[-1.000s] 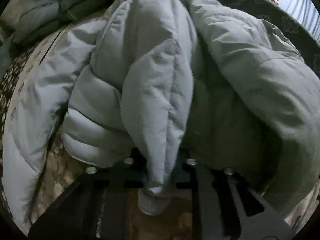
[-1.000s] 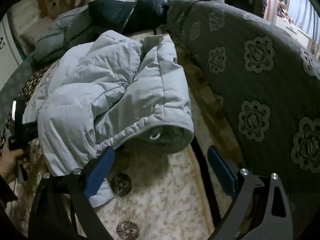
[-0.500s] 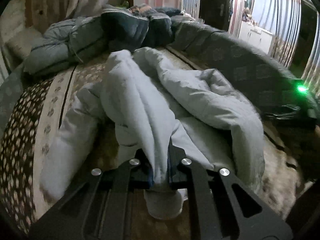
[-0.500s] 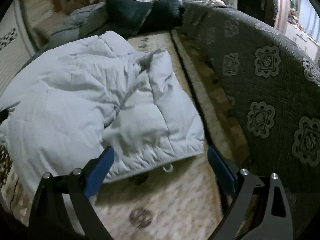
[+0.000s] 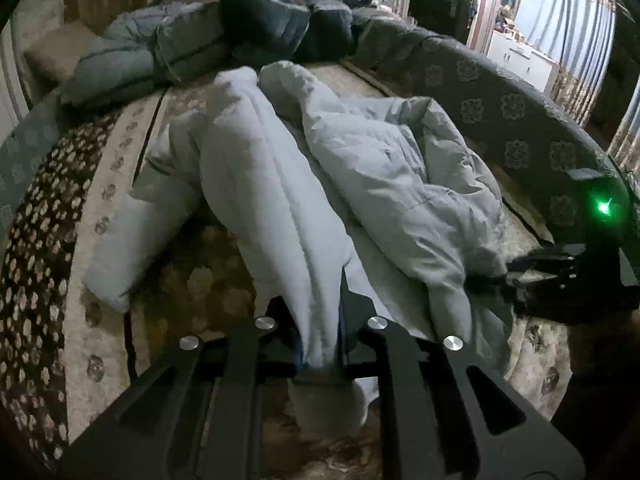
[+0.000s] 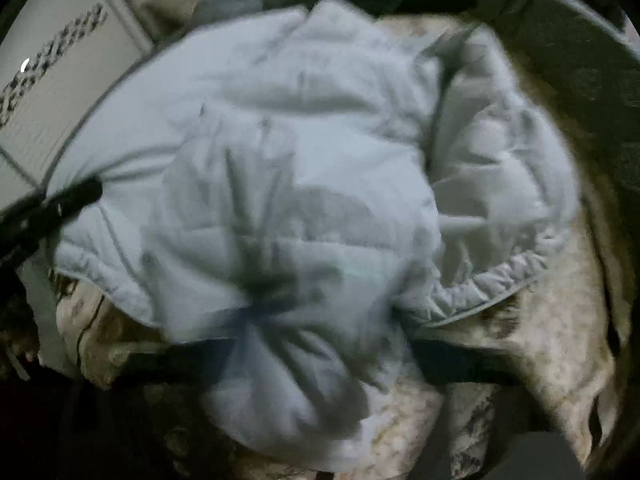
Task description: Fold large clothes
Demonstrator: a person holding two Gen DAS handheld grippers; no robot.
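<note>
A pale blue padded jacket (image 5: 400, 184) lies crumpled on the patterned sofa seat (image 5: 192, 280). My left gripper (image 5: 320, 344) is shut on one sleeve (image 5: 272, 200) just above its grey cuff (image 5: 324, 404), its jaws easing open slightly while the pads still pinch the cloth. The sleeve stretches up from the jacket to the jaws. In the blurred right wrist view, my right gripper (image 6: 250, 320) is closing on a bunch of the jacket (image 6: 320, 140), and the fabric puckers around its blue pads. In the left wrist view the right gripper (image 5: 486, 282) sits at the jacket's right edge.
Dark blue and grey padded jackets (image 5: 256, 28) are piled at the far end of the sofa. The grey medallion-patterned backrest (image 5: 512, 120) curves along the right. A white cabinet (image 6: 60, 80) stands on the left. Curtains and furniture show beyond the backrest.
My left gripper rose and drew back with the sleeve, pulling it out long. My right gripper swung left over the jacket and went from wide open to shut on its fabric.
</note>
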